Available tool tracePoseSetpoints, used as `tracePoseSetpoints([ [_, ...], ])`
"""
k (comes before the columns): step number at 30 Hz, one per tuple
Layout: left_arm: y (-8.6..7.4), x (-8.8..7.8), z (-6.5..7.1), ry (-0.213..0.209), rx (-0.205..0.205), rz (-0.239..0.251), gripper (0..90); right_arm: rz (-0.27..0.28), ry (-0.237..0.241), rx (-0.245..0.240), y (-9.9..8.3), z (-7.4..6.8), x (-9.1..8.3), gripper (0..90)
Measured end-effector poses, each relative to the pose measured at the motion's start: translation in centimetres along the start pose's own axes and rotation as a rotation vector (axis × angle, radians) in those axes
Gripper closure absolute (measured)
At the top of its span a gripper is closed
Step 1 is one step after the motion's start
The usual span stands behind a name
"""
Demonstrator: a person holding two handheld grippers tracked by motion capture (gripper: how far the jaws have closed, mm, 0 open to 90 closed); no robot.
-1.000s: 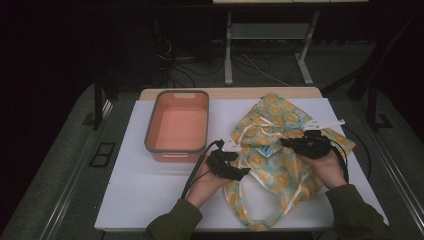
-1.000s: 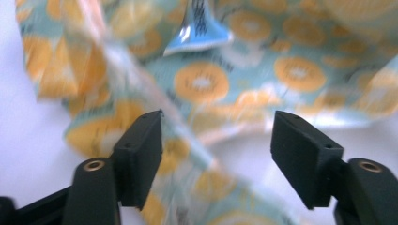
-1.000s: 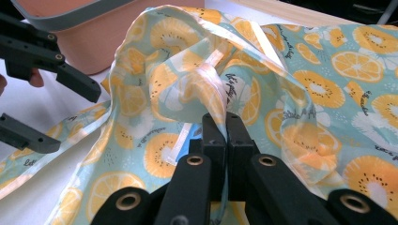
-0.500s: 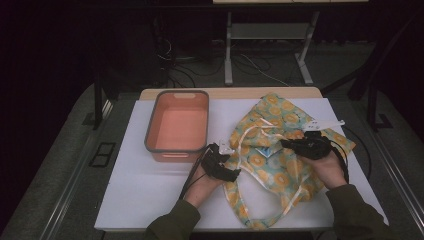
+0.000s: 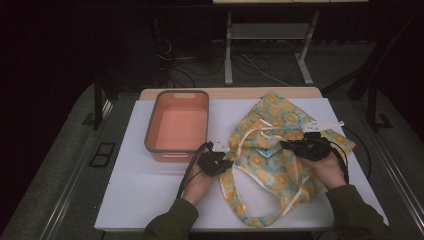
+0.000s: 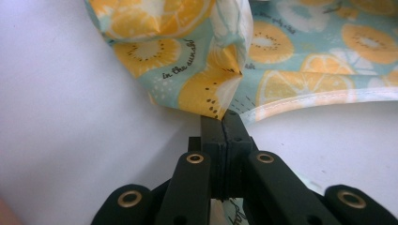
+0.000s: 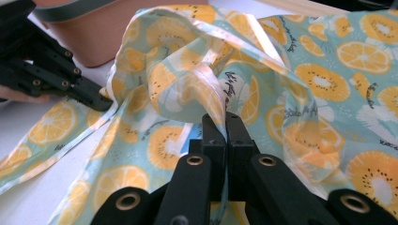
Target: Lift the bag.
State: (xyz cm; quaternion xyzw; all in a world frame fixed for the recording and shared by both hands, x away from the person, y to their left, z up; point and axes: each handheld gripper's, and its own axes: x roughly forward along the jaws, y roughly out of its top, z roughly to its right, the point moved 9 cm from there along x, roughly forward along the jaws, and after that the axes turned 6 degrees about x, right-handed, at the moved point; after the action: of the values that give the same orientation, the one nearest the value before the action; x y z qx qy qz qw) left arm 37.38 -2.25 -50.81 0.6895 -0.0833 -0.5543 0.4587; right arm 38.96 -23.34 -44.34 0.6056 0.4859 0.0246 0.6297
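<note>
The fruit cloth lies crumpled on the desk. The left claw has just been closing and pinches its edge; the right claw pinches its middle. Lifting is left.

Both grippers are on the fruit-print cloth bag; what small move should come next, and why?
Probably lift both hands slightly and draw them apart: the left gripper, whose jaws have just been closing, pinches the bag edge, the right gripper pinches a fold, and the cloth lies crumpled.

Since the earlier pictures the left gripper has slid a little toward the person along the edge of the fruit-print cloth, and its jaws, which stood apart, have just been closing and now pinch that edge.
</note>
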Motion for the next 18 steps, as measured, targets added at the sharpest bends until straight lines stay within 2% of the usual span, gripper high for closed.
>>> tracePoseSetpoints([
  [6, 0.4, -1.1, 0.3, -0.025, -0.019, 0.04, 89.6, -0.053, 0.05, -0.052, -1.6, -2.8, -0.7, 87.7],
  [13, 0.4, -1.3, 0.6, -0.052, -0.038, 0.057, 89.6, -0.194, 0.108, -0.126, -5.5, -5.6, 1.2, 86.9],
  [16, 0.4, -1.5, 0.5, -0.057, -0.044, 0.063, 89.6, -0.261, 0.105, -0.158, -7.0, -6.0, 2.4, 82.8],
  [18, 0.4, -1.5, 0.5, -0.061, -0.048, 0.066, 89.6, -0.258, 0.099, -0.155, -6.9, -6.1, 2.4, 74.2],
])
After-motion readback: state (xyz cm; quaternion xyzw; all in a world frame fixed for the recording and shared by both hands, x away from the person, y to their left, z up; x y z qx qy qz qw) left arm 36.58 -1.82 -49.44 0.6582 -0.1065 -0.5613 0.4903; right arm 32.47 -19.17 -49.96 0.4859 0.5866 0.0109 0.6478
